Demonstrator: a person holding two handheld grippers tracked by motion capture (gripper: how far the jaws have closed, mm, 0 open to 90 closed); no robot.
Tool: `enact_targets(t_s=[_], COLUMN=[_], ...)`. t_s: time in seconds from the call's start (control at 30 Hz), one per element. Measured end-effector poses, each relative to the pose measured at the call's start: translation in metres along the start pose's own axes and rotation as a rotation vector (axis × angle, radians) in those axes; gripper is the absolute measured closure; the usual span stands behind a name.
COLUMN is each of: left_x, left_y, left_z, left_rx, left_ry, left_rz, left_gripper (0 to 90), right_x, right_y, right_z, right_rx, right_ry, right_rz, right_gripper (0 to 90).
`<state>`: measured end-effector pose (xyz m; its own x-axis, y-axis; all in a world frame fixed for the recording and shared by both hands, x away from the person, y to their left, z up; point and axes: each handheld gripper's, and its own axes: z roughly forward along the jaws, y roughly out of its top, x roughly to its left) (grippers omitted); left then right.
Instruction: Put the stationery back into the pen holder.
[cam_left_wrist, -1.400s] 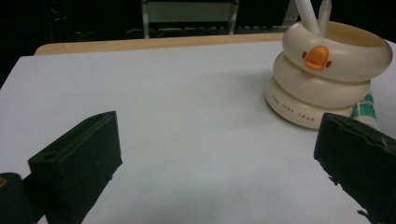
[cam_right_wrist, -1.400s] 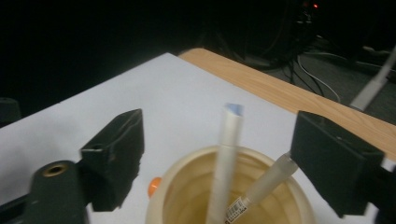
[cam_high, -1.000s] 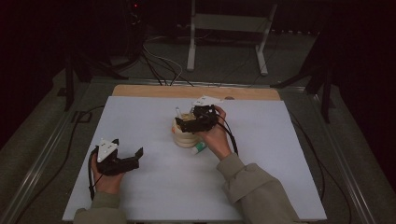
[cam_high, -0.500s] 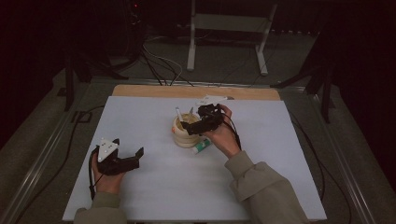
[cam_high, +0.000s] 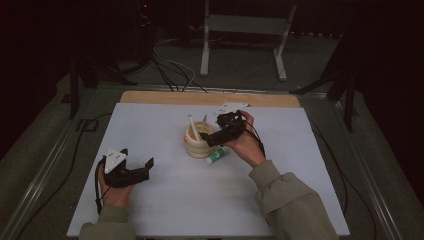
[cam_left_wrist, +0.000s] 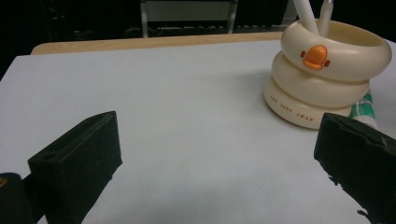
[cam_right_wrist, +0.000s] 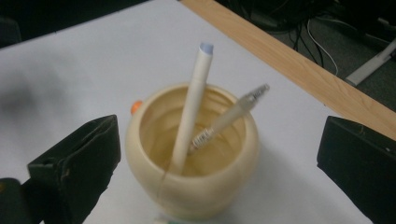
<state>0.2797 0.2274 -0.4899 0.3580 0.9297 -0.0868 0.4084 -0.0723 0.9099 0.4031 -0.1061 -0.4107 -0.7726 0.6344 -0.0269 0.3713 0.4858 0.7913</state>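
A cream ring-shaped holder (cam_high: 199, 145) (cam_left_wrist: 327, 74) (cam_right_wrist: 191, 186) with an orange duck beak stands mid-table. Inside it lean a white pen (cam_high: 192, 125) (cam_right_wrist: 191, 107) and a clear pen (cam_right_wrist: 229, 119). A green-and-white tube (cam_high: 217, 156) (cam_left_wrist: 366, 109) lies against the holder's base. My right gripper (cam_high: 210, 139) (cam_right_wrist: 219, 140) hovers just above the holder's right side. Its jaws have just been opening and stand wide apart with nothing gripped between them. My left gripper (cam_high: 145, 169) (cam_left_wrist: 210, 163) rests open on the table at the near left, pointing toward the holder.
A white sheet (cam_high: 165, 205) covers the table, with a wooden strip (cam_high: 210, 97) along the far edge. Beyond it, cables and a metal stand (cam_high: 205, 50) sit on the dark floor. Metal rails run along both table sides.
The right gripper's jaws have spread wider and the hand has drawn slightly right, away from the holder's mouth. The left gripper has stayed in place.
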Motion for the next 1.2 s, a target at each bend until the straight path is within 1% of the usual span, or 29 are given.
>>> enact_targets(t_s=[0.13,0.23,0.43,0.47,0.53,0.63,0.67,0.77,0.83,0.87,0.97,1.2], left_x=[0.000,0.000,0.000,-0.001,-0.001,-0.001,-0.001,-0.001,-0.001,-0.001,-0.001,-0.001], left_y=[0.000,0.000,0.000,0.000,0.000,0.000,0.000,0.000,0.000,0.000,0.000,0.000], left_z=[0.000,0.000,0.000,0.000,0.000,0.000,0.000,0.000,0.001,0.001,0.001,0.001], left_rx=[0.000,0.000,0.000,0.001,0.000,0.001,0.001,0.000,0.000,0.001,0.001,0.001], left_ry=[0.001,0.001,0.001,0.001,0.000,0.001,0.001,0.001,0.001,0.001,0.000,-0.001], left_rz=[0.001,0.000,-0.001,0.000,0.000,0.000,0.000,0.000,-0.001,0.000,-0.001,-0.001], left_gripper=[1.3,1.3,1.3,1.3,1.3,1.3,1.3,1.3,1.3,1.3,1.3,1.3], right_x=[-0.004,-0.006,-0.013,-0.015,-0.017,-0.019,-0.021,-0.023,-0.024,-0.025,-0.027,-0.027], right_y=[-0.004,-0.006,-0.010,-0.011,-0.013,-0.014,-0.015,-0.017,-0.018,-0.020,-0.023,-0.027], right_z=[-0.006,-0.008,-0.014,-0.015,-0.017,-0.018,-0.019,-0.018,-0.017,-0.015,-0.011,-0.003], right_rx=[0.035,0.046,0.079,0.095,0.113,0.129,0.142,0.171,0.180,0.205,0.236,0.272], right_ry=[0.000,0.002,-0.001,0.004,-0.002,-0.001,0.001,0.012,0.013,0.021,0.029,0.049], right_rz=[-0.025,-0.024,-0.041,-0.049,-0.070,-0.084,-0.098,-0.115,-0.121,-0.129,-0.147,-0.164], right_gripper=[0.1,0.1,0.2,0.2,0.3,0.3,0.3,0.3,0.3,0.3,1.4,1.4])
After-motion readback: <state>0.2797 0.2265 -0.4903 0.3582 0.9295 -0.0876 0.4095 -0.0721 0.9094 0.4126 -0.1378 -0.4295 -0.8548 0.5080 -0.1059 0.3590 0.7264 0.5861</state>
